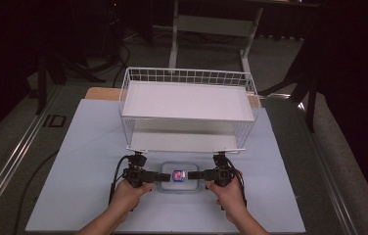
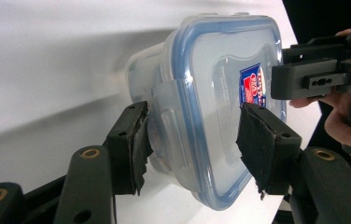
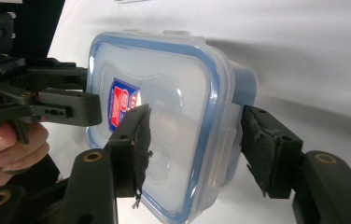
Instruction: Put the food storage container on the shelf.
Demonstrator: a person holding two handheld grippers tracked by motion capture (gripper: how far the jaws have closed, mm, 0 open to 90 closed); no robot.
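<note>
A clear plastic container [image 1: 178, 183] with a blue-rimmed snap lid and a red-and-blue label lies on the pale table top [image 1: 74, 161] near the front edge. My left gripper [image 1: 160, 177] comes at its left end and my right gripper [image 1: 196, 175] at its right end. In the left gripper view the container [image 2: 211, 93] sits between the two pads of the left gripper [image 2: 197, 144], one on the lid and one on the base by a clip. In the right gripper view the right gripper [image 3: 197, 147] clamps the opposite end of the container [image 3: 173, 93] the same way.
A white two-level wire rack [image 1: 187, 103] stands just behind the container, its lower shelf [image 1: 182, 142] open toward me. Table legs and dark stands are on the floor beyond the table.
</note>
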